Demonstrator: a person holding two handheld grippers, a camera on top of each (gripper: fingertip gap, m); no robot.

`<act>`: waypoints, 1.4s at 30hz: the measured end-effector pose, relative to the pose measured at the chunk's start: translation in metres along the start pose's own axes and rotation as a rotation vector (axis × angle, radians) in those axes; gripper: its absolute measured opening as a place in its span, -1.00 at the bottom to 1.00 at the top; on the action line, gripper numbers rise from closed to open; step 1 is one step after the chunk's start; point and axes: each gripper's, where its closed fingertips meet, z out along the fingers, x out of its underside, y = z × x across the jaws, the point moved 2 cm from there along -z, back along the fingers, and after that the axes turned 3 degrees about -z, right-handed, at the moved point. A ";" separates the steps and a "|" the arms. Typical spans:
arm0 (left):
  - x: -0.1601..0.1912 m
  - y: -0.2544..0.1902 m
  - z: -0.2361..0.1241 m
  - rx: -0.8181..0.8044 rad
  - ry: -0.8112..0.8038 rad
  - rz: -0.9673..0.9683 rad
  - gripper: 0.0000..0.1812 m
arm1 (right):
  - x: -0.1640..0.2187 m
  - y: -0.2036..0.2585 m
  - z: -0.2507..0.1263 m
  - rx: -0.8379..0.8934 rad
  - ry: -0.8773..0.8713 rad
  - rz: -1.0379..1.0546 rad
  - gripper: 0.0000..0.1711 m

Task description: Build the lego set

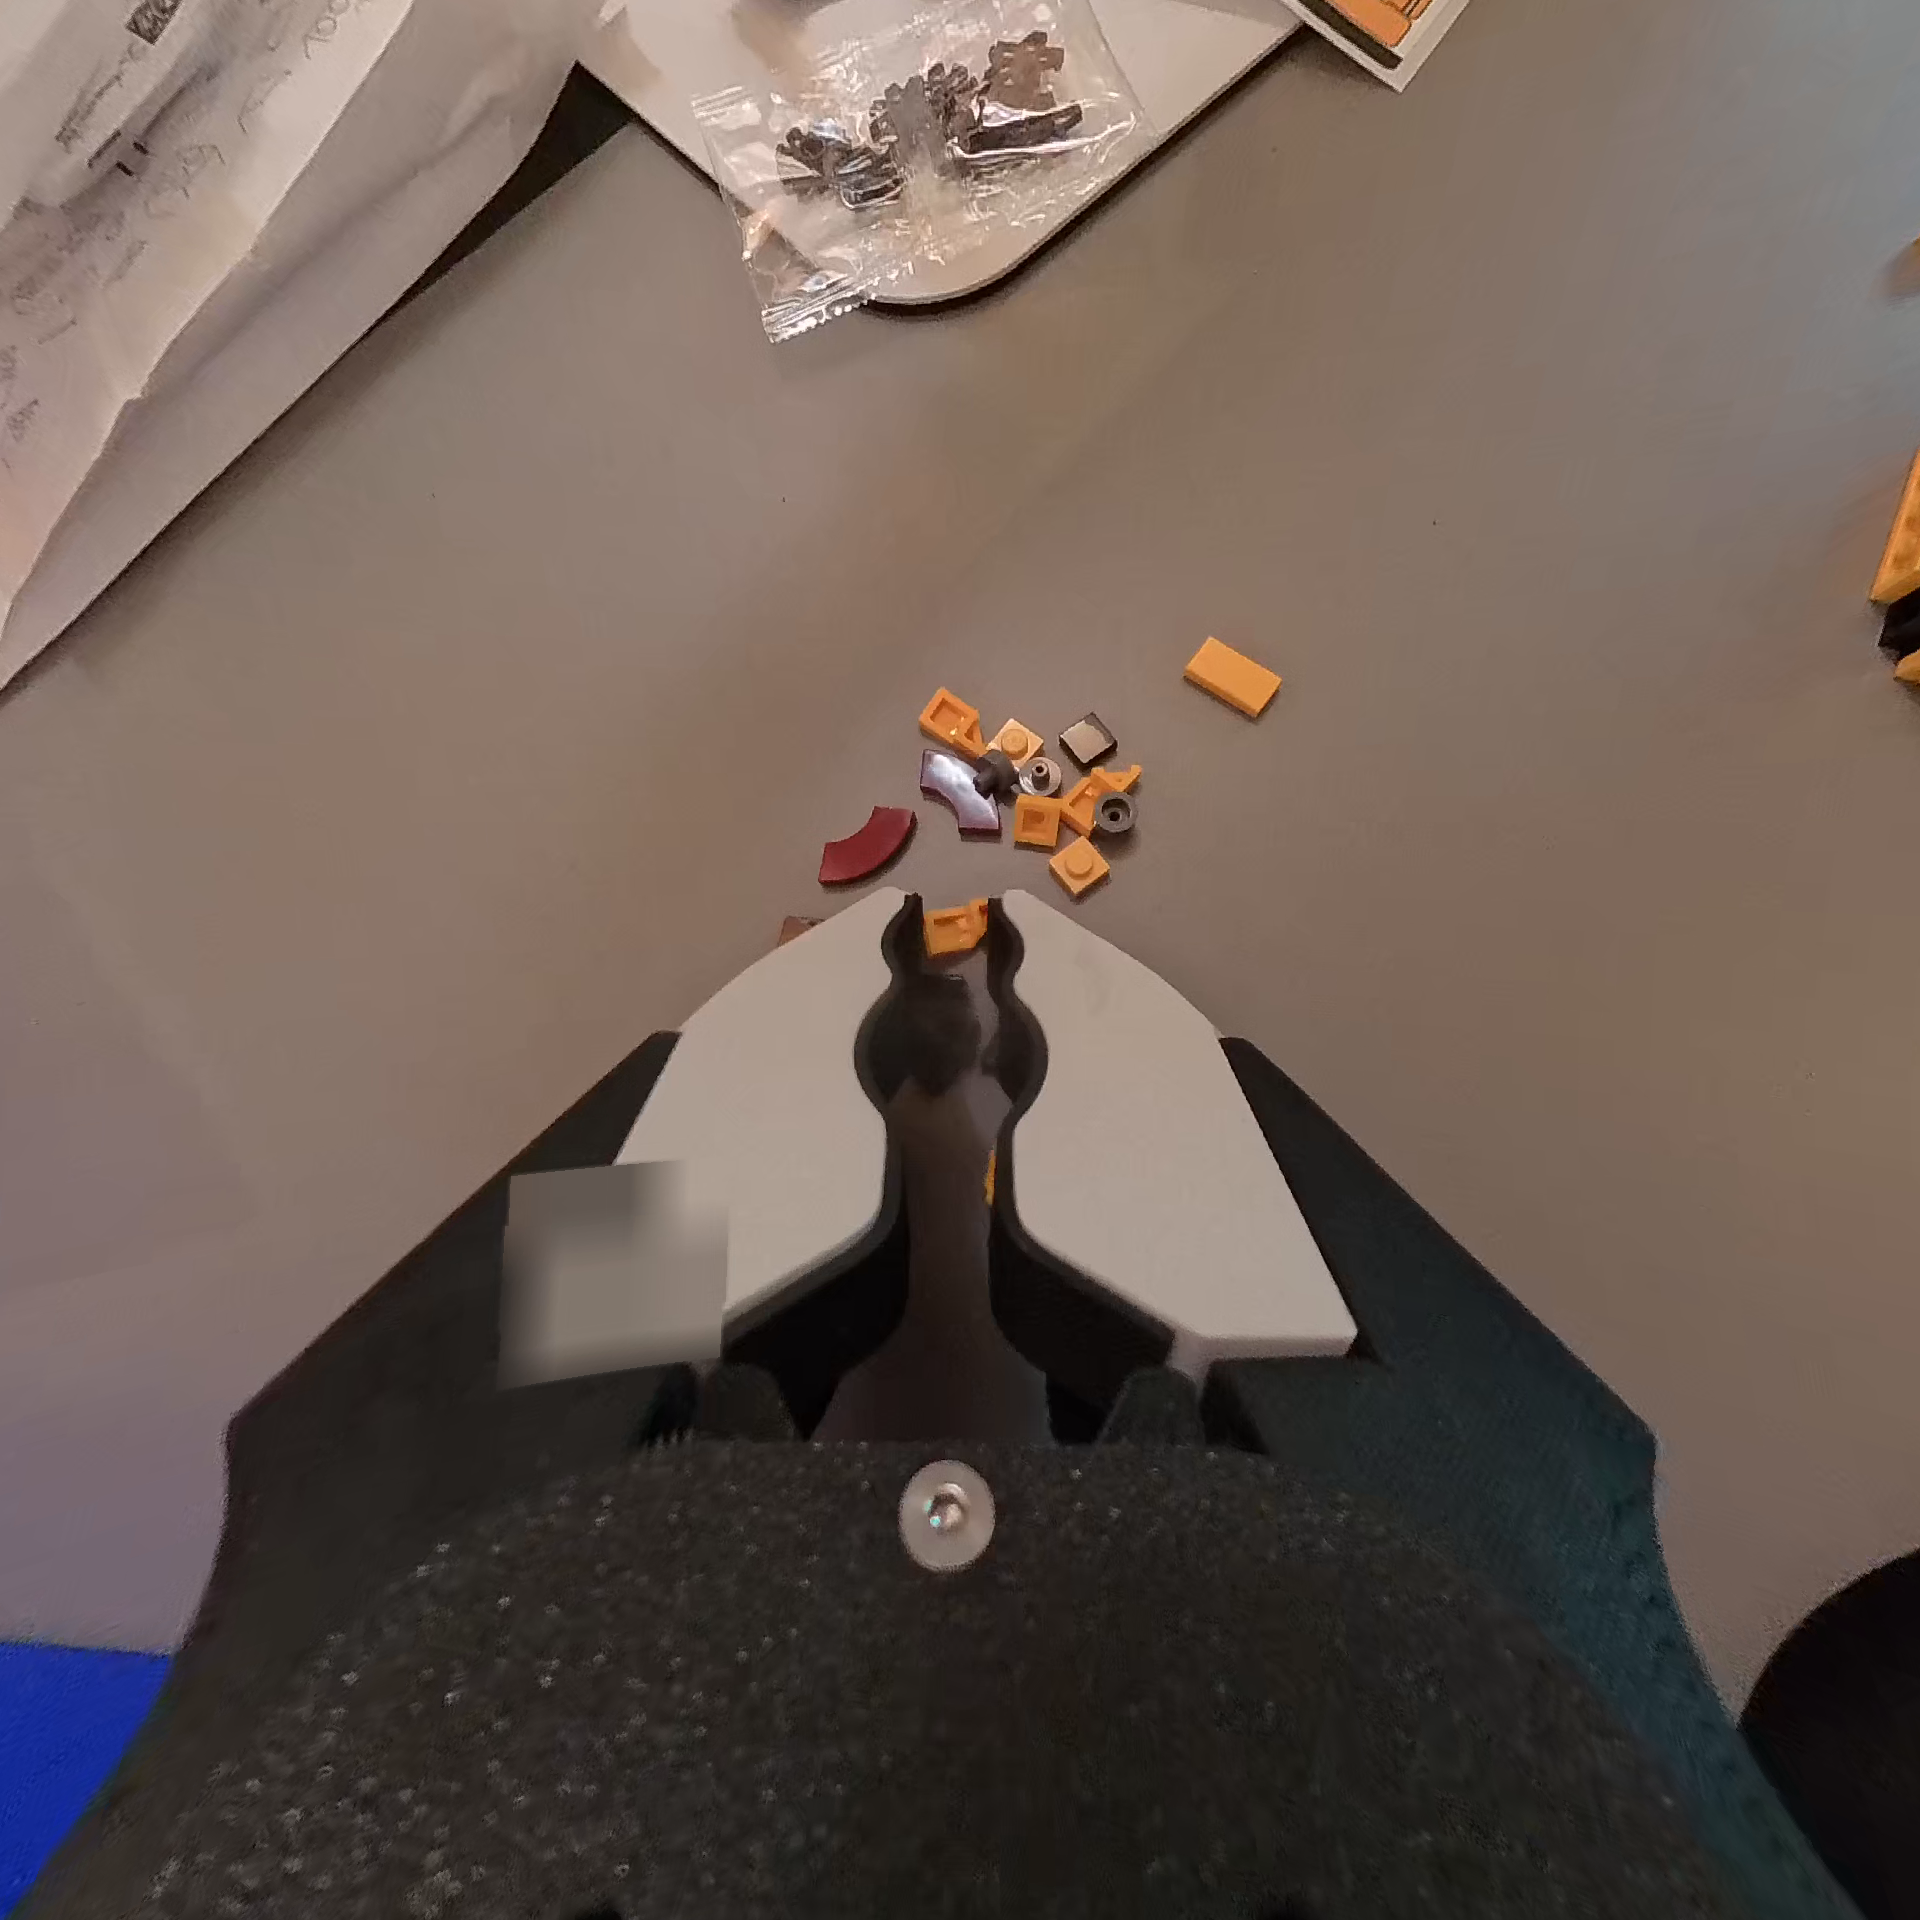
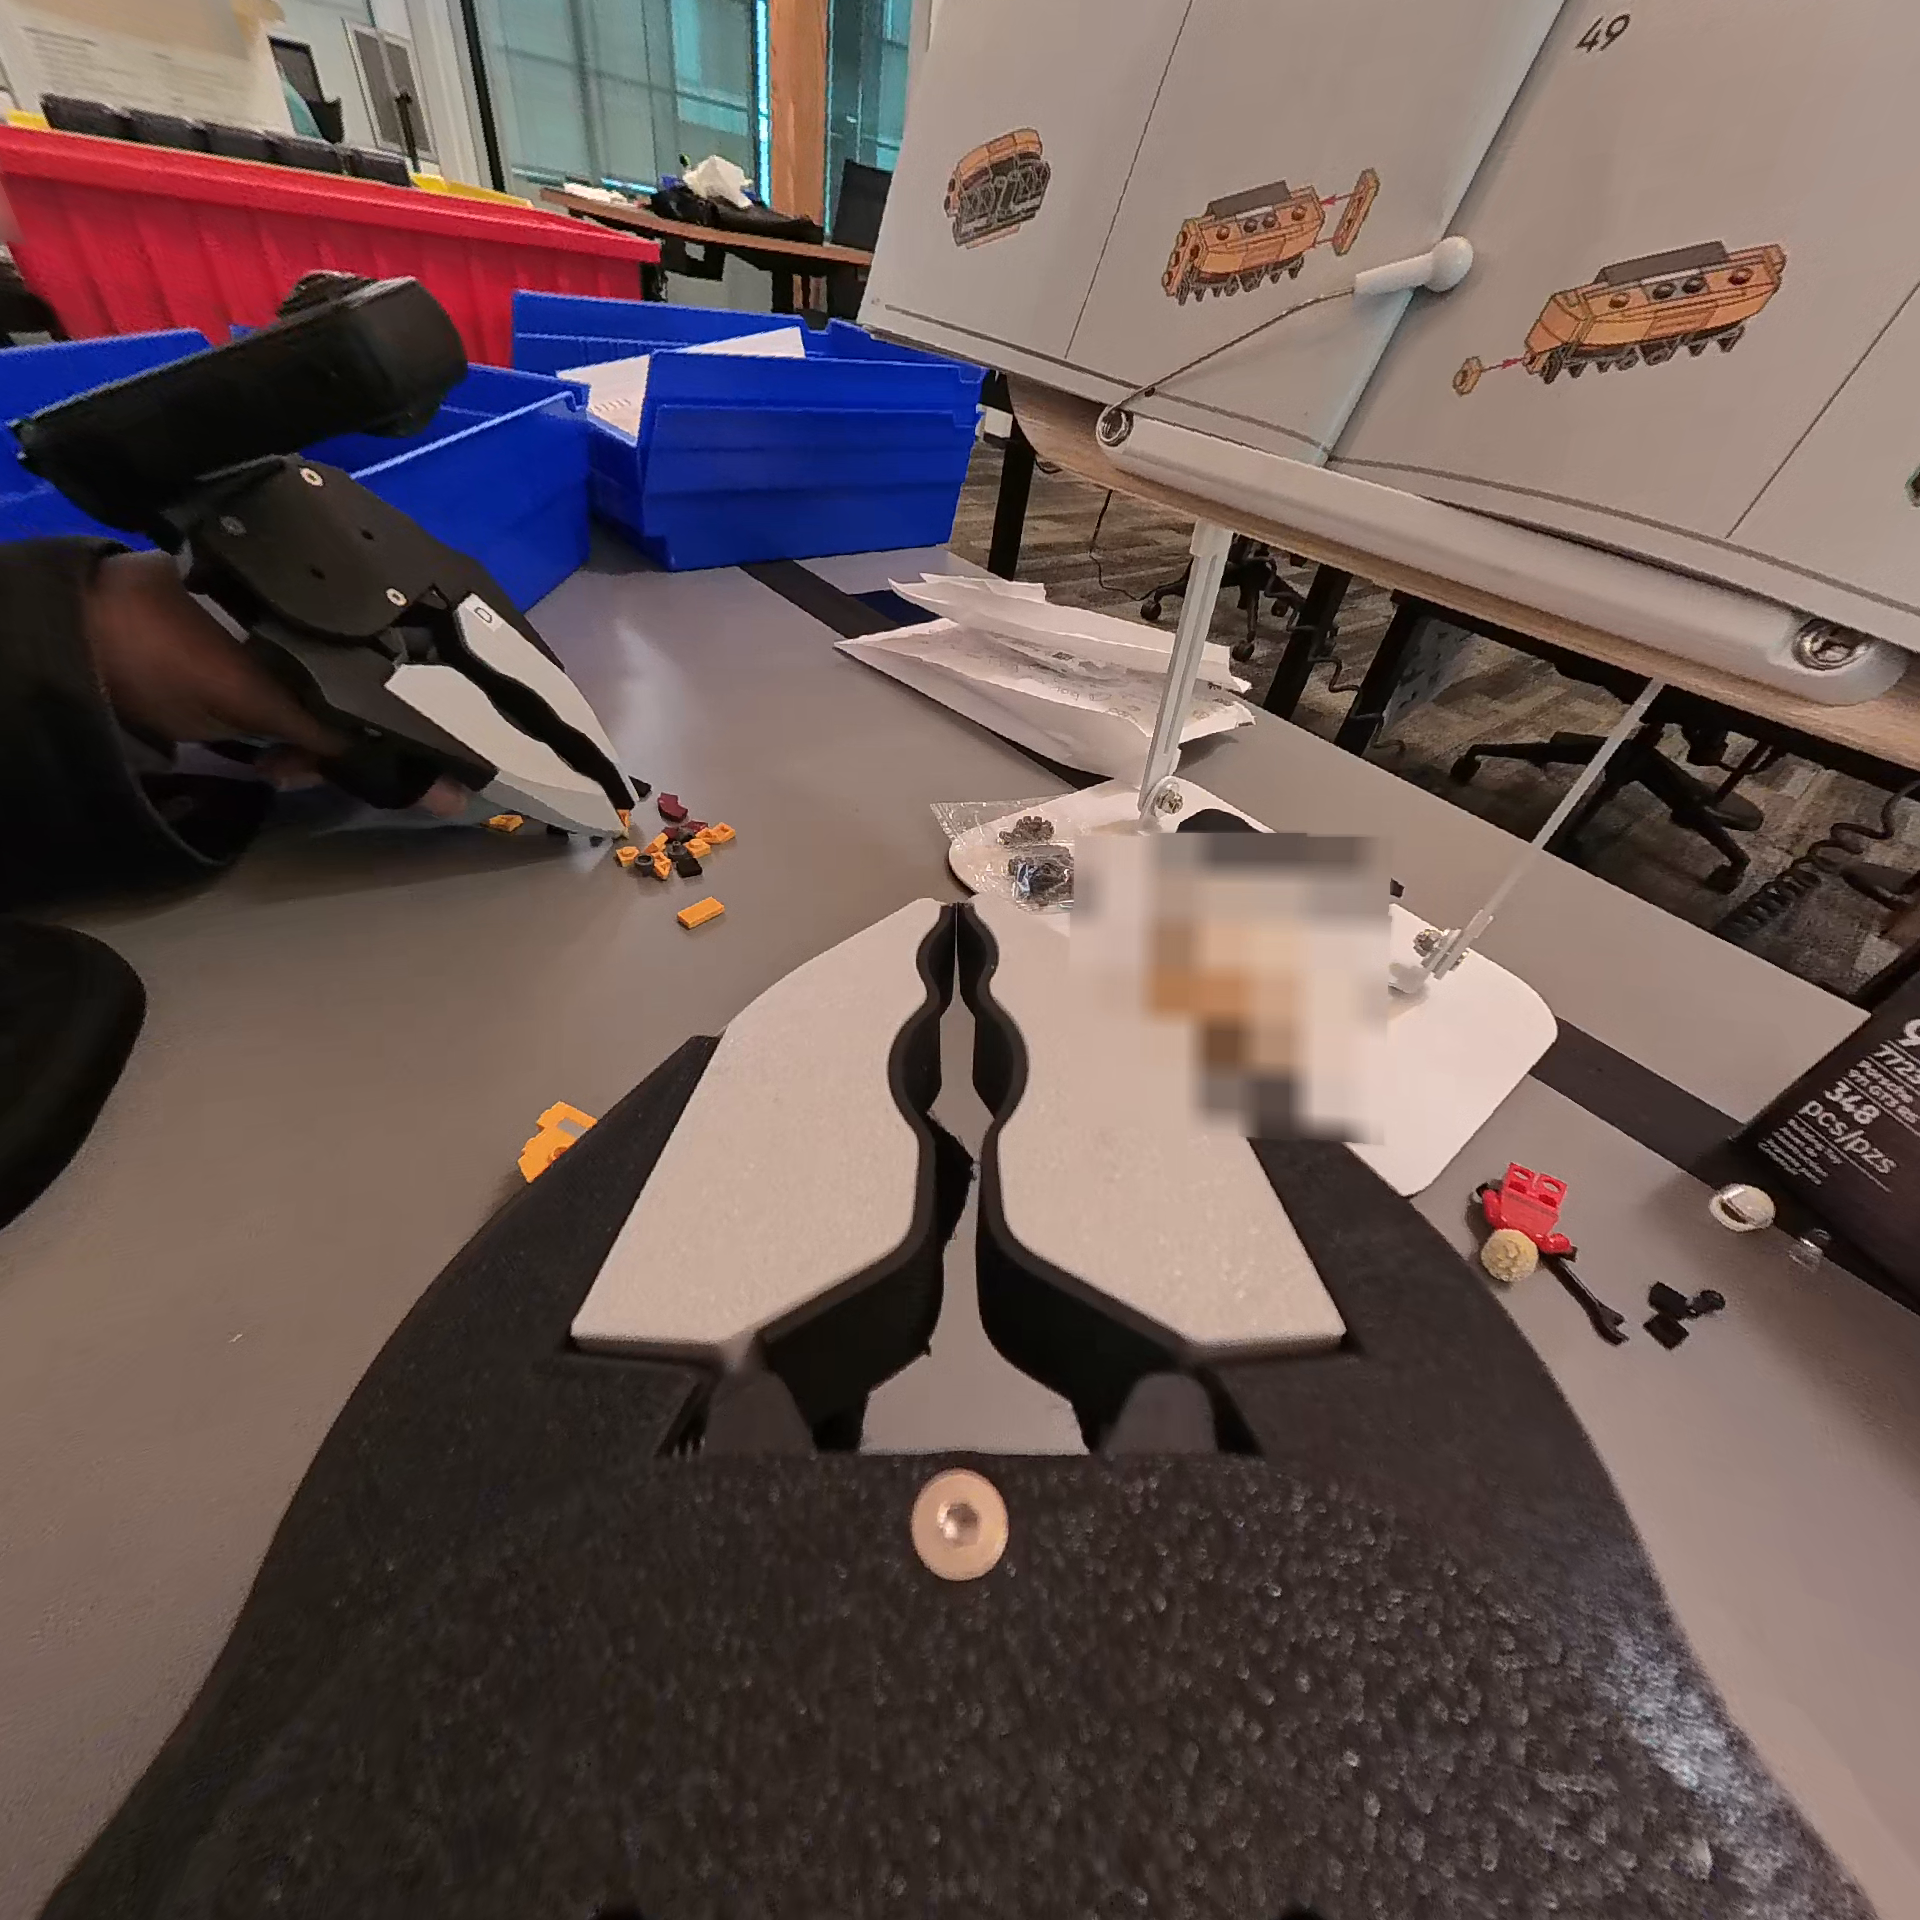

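My left gripper (image 1: 954, 914) points down at the grey table, its fingertips closed around a small orange piece (image 1: 954, 928). Just beyond it lies a pile of small orange, grey and dark pieces (image 1: 1039, 790), a dark red curved tile (image 1: 864, 847) and an orange flat tile (image 1: 1232, 677). The right wrist view shows this gripper (image 2: 621, 821) at the left, over the same pile (image 2: 675, 844). My right gripper (image 2: 956, 909) is shut and empty above the table. An orange part-built model (image 2: 556, 1138) peeks out beside its left finger. The instruction booklet (image 2: 1351, 208) stands open on a white stand.
A clear bag of dark pieces (image 1: 914, 135) lies on the stand's base (image 2: 1455, 1101). Folded paper sheets (image 1: 156, 260) lie at the far left. A red figure piece (image 2: 1522, 1205), small black parts (image 2: 1678, 1311) and a black box (image 2: 1849, 1122) are at right. Blue bins (image 2: 790, 447) stand behind. My hands' fingertips stand some 25 cm from each other. The orange flat tile (image 1: 1232, 677) lies some 6 cm from my left tips, 20 cm from my right tips.
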 end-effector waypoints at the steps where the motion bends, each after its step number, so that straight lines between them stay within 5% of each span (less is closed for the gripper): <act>1: 0.000 0.000 0.000 -0.002 -0.002 0.009 -0.88 | 0.000 0.000 0.000 0.000 0.000 0.000 -1.00; 11: -0.020 -0.010 -0.017 0.030 -0.130 0.066 -0.89 | 0.001 -0.001 0.000 0.001 0.002 0.000 -1.00; 19: -0.052 -0.077 -0.036 0.292 -0.374 0.254 -0.88 | 0.001 -0.001 0.000 0.001 0.003 0.002 -1.00; 28: -0.035 -0.156 -0.011 0.499 -0.238 0.395 -0.88 | 0.002 -0.001 0.001 -0.001 0.008 0.003 -1.00; 42: -0.020 -0.157 -0.001 0.490 -0.134 0.438 -0.80 | 0.005 0.001 0.002 -0.008 0.021 0.004 -1.00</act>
